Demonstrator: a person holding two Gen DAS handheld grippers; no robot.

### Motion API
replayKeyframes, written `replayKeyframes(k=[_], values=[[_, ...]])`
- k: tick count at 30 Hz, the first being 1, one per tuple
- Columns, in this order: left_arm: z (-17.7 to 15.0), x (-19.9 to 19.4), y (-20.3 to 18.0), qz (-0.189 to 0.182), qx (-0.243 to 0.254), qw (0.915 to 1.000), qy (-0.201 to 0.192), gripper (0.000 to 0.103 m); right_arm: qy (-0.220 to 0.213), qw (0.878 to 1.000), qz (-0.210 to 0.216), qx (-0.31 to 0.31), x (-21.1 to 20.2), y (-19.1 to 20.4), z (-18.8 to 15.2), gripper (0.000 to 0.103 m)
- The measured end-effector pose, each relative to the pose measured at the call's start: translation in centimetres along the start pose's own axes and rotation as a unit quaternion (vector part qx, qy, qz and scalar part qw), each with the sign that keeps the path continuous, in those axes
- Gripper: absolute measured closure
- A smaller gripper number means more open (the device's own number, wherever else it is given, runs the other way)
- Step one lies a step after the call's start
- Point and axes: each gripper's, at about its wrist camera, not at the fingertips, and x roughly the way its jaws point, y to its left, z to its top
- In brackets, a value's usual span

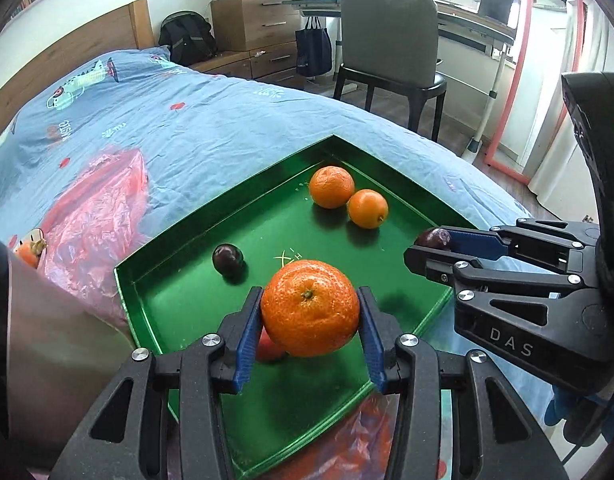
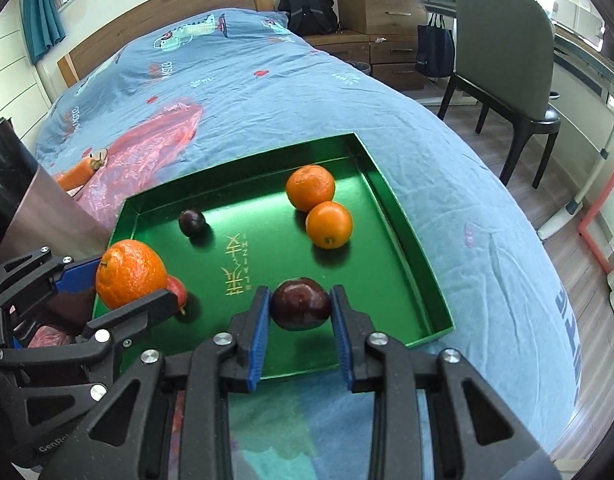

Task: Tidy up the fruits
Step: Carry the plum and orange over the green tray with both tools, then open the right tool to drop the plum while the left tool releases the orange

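Oranges: three (image 1: 310,307); plums: two (image 2: 301,303); green tray (image 2: 407,232): one.

Green tray (image 2: 407,240) (gold lettering), blue printed bedspread (image 2: 267,100).

We read "DAS" on the right gripper (image 1: 427,254) body, "GenRo", cut off, on the left gripper (image 2: 137,282) body, and gold "ZIZHI" beside Chinese characters on the green tray (image 2: 387,280) floor.
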Motion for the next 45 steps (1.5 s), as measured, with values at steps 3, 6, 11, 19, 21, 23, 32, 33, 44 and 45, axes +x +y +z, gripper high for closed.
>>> replayKeyframes(k=[3, 6, 11, 19, 21, 23, 32, 33, 44, 45], values=[[0.6, 1.5, -0.7, 0.005, 0.001, 0.9999, 0.010, 0.063, 0.008, 1.000, -0.001, 0.001, 1.6, -1.3, 0.6, 0.064], [1.0, 2.9, -1.3, 0.010, 0.006, 0.9998, 0.017, 0.063, 0.013, 1.000, -0.003, 0.001, 2.8, -2.1, 0.9, 0.064], [1.0, 4.5, -1.6, 0.017, 0.008, 0.9993, 0.031, 0.063, 0.021, 1.000, -0.005, -0.001, 4.1, -3.1, 0.8, 0.064], [0.6, 6.1, -1.8, 0.023, 0.009, 0.9982, 0.055, 0.063, 0.031, 0.999, -0.006, -0.005, 5.5, -3.6, 0.6, 0.063], [0.5, 6.5, -1.9, 0.022, 0.009, 0.9978, 0.062, 0.063, 0.031, 0.999, -0.008, -0.011, 5.6, -3.5, 0.6, 0.063], [0.4, 6.7, -2.0, 0.020, 0.006, 0.9973, 0.070, 0.063, 0.032, 0.999, -0.009, -0.014, 5.7, -3.5, 0.7, 0.063], [0.4, 6.3, -2.0, 0.016, 0.001, 0.9971, 0.075, 0.062, 0.036, 0.999, -0.012, -0.012, 5.4, -3.3, 0.6, 0.062], [0.4, 6.3, -1.9, 0.015, -0.001, 0.9971, 0.075, 0.062, 0.036, 0.999, -0.013, -0.013, 5.3, -3.2, 0.6, 0.062], [0.2, 6.3, -2.0, 0.023, 0.015, 0.9959, 0.087, 0.062, 0.042, 0.999, -0.021, -0.007, 4.5, -3.1, 0.2, 0.053], [0.2, 6.1, -1.8, 0.022, 0.012, 0.9962, 0.083, 0.062, 0.040, 0.999, -0.022, -0.007, 4.2, -3.0, 0.2, 0.053]])
